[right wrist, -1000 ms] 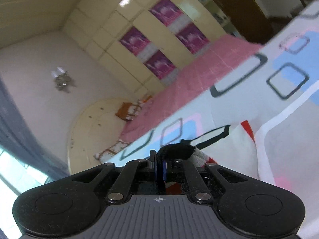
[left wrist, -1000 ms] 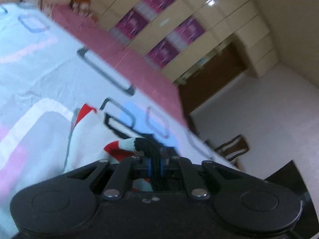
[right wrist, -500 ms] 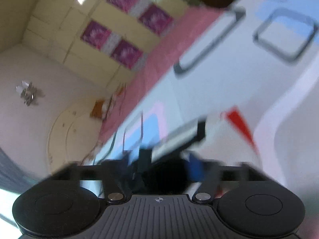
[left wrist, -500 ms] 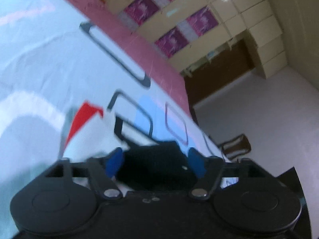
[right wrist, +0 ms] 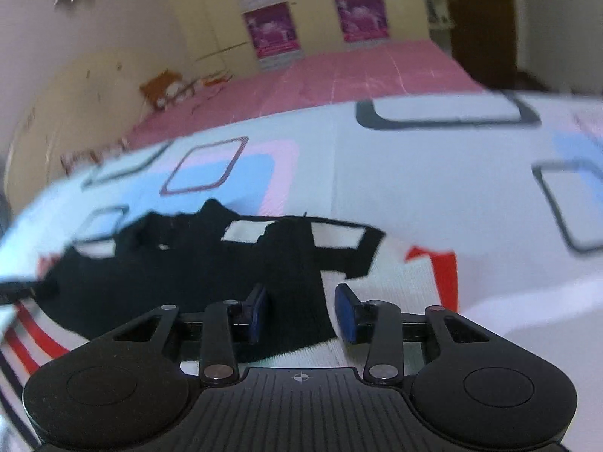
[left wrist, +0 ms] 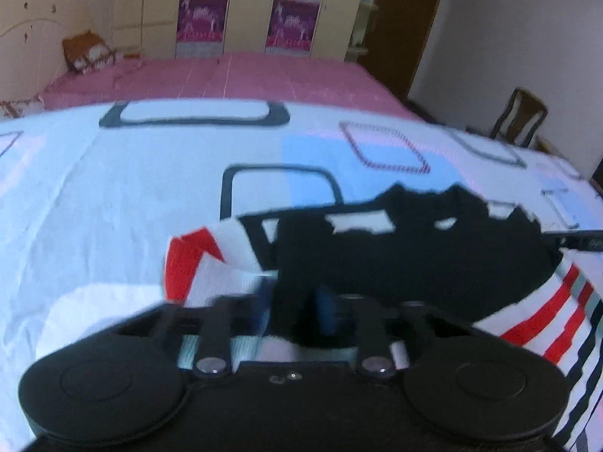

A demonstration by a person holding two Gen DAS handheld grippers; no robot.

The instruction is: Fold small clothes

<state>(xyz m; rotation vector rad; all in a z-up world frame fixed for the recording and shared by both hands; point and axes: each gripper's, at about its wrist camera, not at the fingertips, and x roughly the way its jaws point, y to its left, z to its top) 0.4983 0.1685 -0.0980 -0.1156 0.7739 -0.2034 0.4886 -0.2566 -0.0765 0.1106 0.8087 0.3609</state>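
By the left wrist view, the left tongs (left wrist: 296, 301) pointed down at a slant over the bed (left wrist: 150, 188), level side to side. The jumper (left wrist: 414, 263) lay flat on the sheet, its length running across the view from a red-tipped white corner at the left to striped knit at the right. Its black part faced up. The jaws were closing, a little apart, with a black fold between them.

By the right wrist view, the right tongs (right wrist: 301, 310) slanted down likewise. The jumper (right wrist: 188, 282) stretched off to the left across the bed (right wrist: 414, 173). The jaws were closing but stood clearly apart, with a black strip between the pads, untouched.
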